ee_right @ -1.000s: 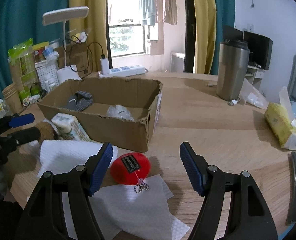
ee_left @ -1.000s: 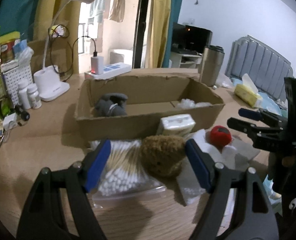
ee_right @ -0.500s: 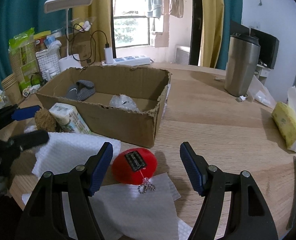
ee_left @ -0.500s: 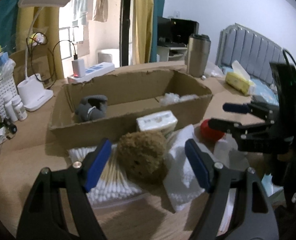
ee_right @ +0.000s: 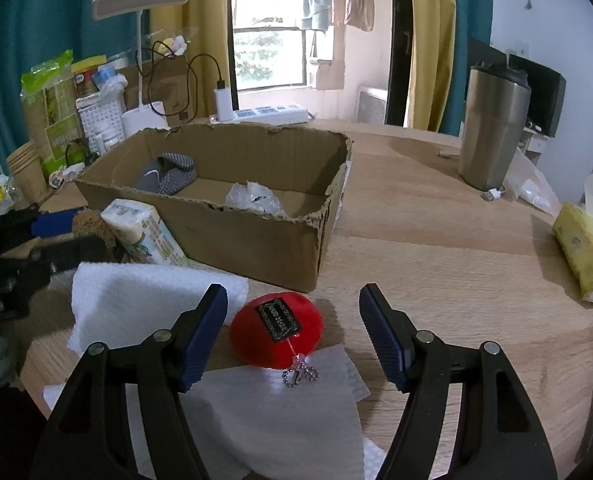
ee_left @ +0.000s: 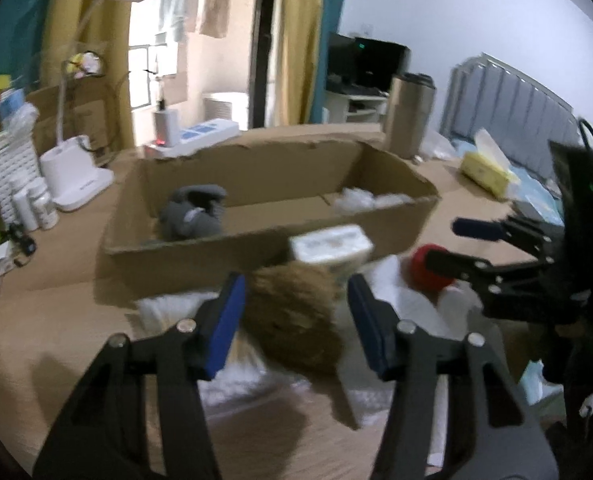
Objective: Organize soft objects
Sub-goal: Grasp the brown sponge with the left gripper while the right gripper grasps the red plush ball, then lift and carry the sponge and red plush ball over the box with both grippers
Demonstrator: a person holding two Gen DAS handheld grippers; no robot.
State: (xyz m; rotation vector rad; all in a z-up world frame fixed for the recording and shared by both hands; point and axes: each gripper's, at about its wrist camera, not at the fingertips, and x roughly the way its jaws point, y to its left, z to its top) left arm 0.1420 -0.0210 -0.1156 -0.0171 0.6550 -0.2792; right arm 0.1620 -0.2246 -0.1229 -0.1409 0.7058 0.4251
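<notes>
Cardboard box (ee_right: 256, 236), one, holds one grey plush (ee_left: 194, 216). Left hand-held gripper (ee_left: 294, 314) is closing around one brown plush (ee_left: 296, 320) on the desk (ee_right: 436, 248); right hand-held gripper (ee_right: 292, 330) stands released around one red ball (ee_right: 276, 330), whose keychain only its view shows.

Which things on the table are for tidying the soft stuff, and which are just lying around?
For the job:
- cardboard box
- brown fluffy toy, between the closing left tongs
- red squishy ball, between the right tongs
- grey sock bundle in the box
- tissue pack

Just lying about:
- metal tumbler
- desk lamp
- power strip
- yellow tissue packet
</notes>
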